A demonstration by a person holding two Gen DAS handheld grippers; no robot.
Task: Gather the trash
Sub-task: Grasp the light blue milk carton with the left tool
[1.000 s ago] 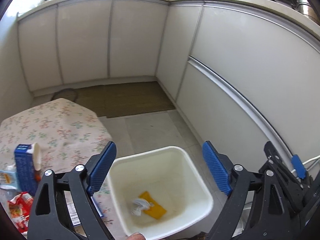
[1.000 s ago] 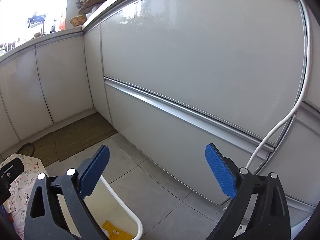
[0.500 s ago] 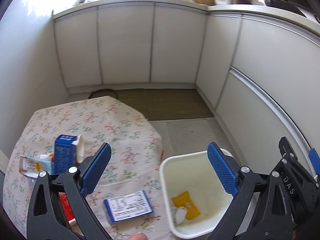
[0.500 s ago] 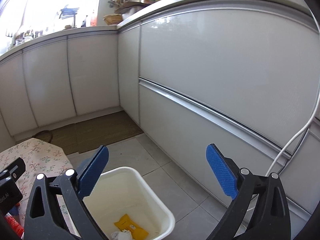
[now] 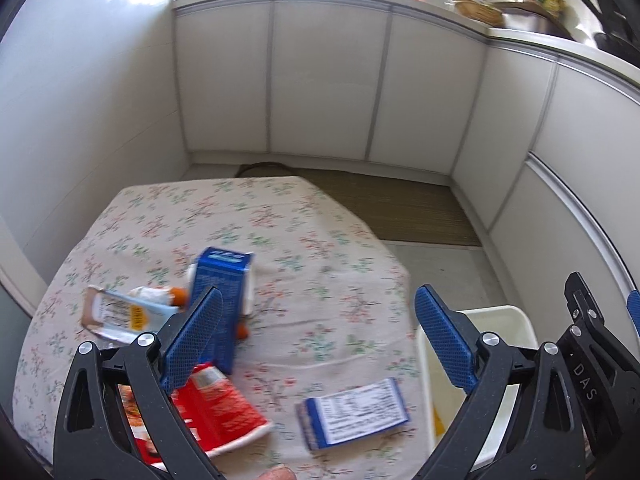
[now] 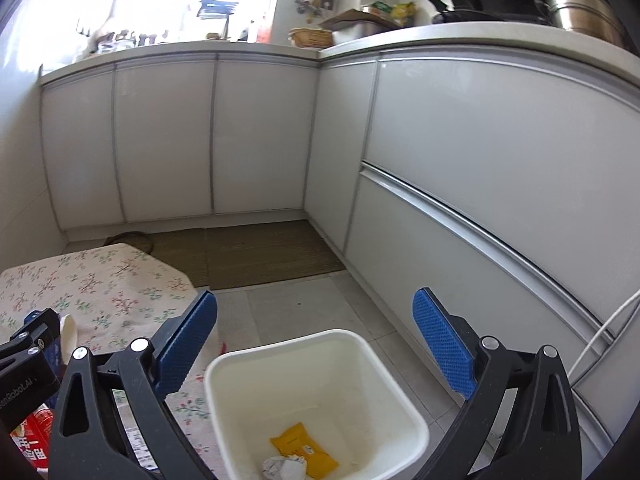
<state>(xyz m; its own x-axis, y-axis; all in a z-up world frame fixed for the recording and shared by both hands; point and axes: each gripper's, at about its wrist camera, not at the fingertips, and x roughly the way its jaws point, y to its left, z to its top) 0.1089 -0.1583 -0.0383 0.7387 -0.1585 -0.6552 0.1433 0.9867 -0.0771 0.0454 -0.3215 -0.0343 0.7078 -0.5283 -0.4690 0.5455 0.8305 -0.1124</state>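
Note:
On a table under a floral cloth [image 5: 288, 232] lies the trash: an upright blue carton [image 5: 224, 276], a red packet [image 5: 216, 412], a flat blue-and-white packet [image 5: 354, 412], a white-and-yellow wrapper [image 5: 120, 314] and a small tube with an orange cap [image 5: 160, 294]. My left gripper [image 5: 316, 320] hovers open above these, its left finger in front of the carton, nothing between the pads. To the table's right a white bin [image 6: 320, 340] stands on the floor, with a yellow packet [image 6: 304, 450] and crumpled paper [image 6: 282, 468] inside. My right gripper [image 6: 314, 316] hangs open above the bin, holding nothing.
White cabinet fronts [image 6: 480, 152] wrap around the back and right, with a brown mat [image 6: 260, 252] at their foot. A white cable [image 6: 600, 336] hangs at the right. A pan and a pot [image 6: 580, 8] sit on the counter. Grey floor tiles [image 6: 300, 312] lie between bin and cabinets.
Both views have swung left. The left gripper went from above the bin to over the table's trash. The bin has come under the right gripper. Both stayed open.

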